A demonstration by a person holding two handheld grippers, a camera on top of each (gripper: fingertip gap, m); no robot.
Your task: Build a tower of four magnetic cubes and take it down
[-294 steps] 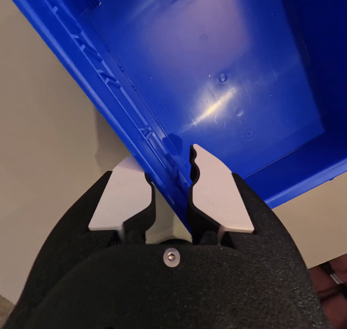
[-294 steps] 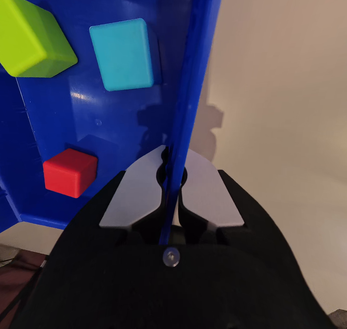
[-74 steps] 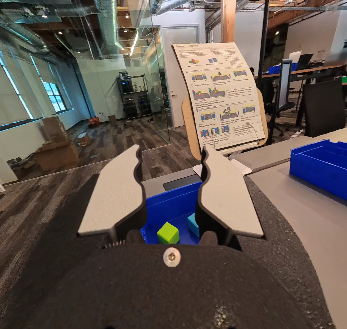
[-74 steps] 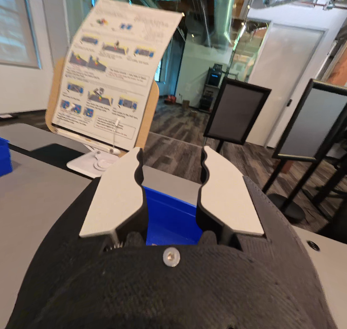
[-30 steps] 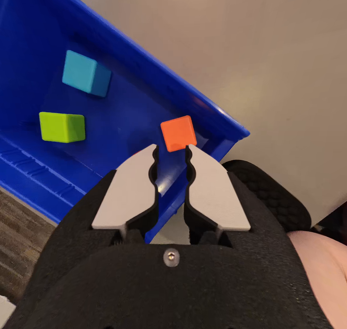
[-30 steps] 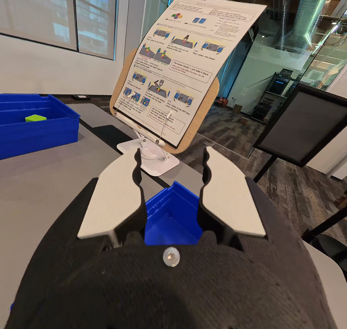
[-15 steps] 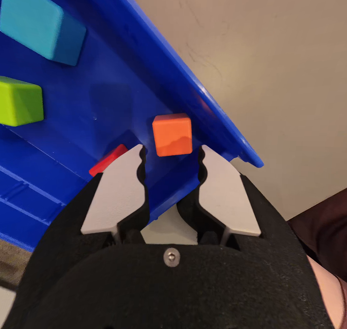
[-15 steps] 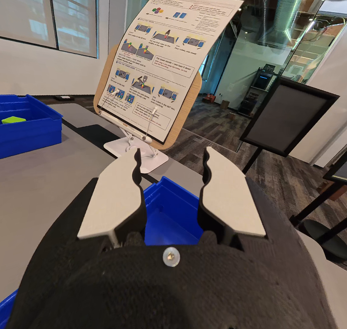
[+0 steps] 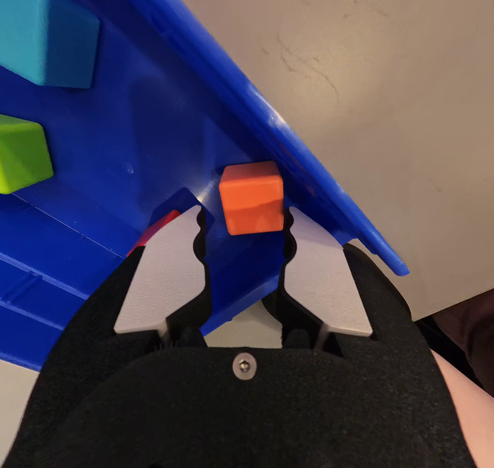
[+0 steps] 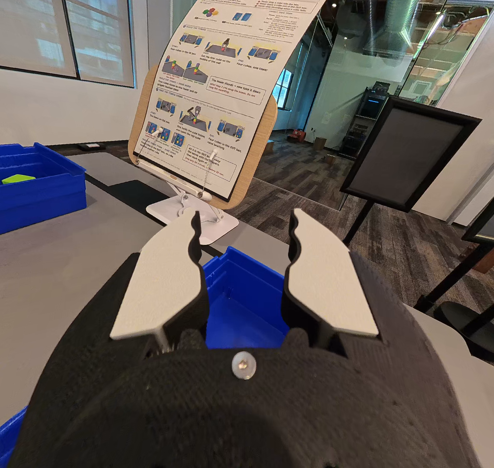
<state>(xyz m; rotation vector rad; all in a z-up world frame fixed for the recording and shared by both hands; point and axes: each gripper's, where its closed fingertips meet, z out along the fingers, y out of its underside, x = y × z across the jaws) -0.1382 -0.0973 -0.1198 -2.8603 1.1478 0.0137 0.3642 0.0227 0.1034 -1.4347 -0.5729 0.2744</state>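
Grey worktop (image 10: 66,254) carries no tower yet: all building remains. Left gripper (image 9: 244,223), jaws spread, straddles the orange cube (image 9: 251,197) inside the blue bin (image 9: 149,123); right gripper (image 10: 244,234) waits with jaws apart.

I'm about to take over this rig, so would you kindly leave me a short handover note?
Left gripper: open, fingers either side of the orange cube, not yet closed on it.
Right gripper: open, holding nothing, above the second blue bin.
Cubes: orange, red, green and teal all lie apart in the blue bin.
Done: nothing stacked.
Left: grasp orange, build the four-cube tower, dismantle it.
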